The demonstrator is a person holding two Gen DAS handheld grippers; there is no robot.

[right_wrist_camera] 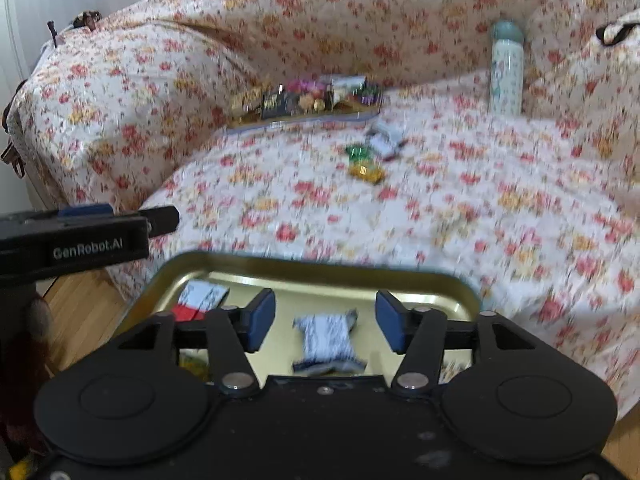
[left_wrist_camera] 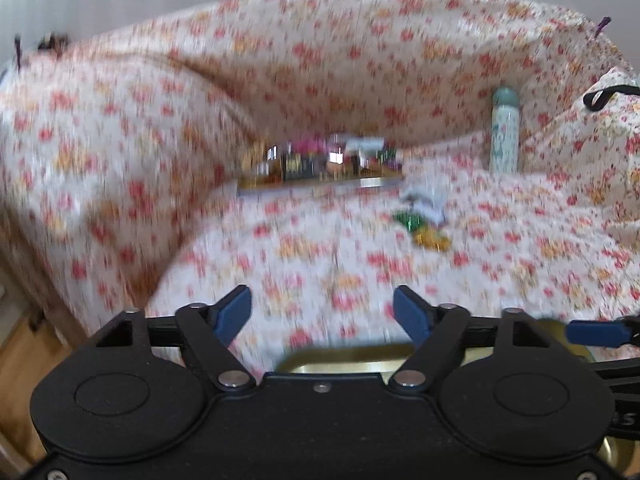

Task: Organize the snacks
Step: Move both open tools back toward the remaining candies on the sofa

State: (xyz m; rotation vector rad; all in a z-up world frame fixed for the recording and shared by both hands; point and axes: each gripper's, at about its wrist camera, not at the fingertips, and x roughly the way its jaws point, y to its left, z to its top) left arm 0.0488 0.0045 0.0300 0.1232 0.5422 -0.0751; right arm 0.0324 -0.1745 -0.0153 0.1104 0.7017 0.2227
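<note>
Home: floral-covered sofa [right_wrist_camera: 360, 20], wood floor [right_wrist_camera: 80, 312].

A: What does the left hand-held gripper [left_wrist_camera: 322, 312] look like?

B: A matte black body with two large round housings, each bearing a raised disc. Two black linkage arms pivot on silver rivets, and the fingers [left_wrist_camera: 232, 314] end in dark blue pads. One small silver screw sits at the body's top centre, others near its lower corners.

A: And the right hand-held gripper [right_wrist_camera: 325, 320]?

B: The same build: black shell, twin discs, silver pivot pins, blue rectangular pads [right_wrist_camera: 261, 318]. Its shell carries faint pale scuffs.

A: Any markings?

B: Seen from the right wrist, the left unit's side shows white lettering, "GenRobot.AI", on a black bar with a blue strip above it
</note>
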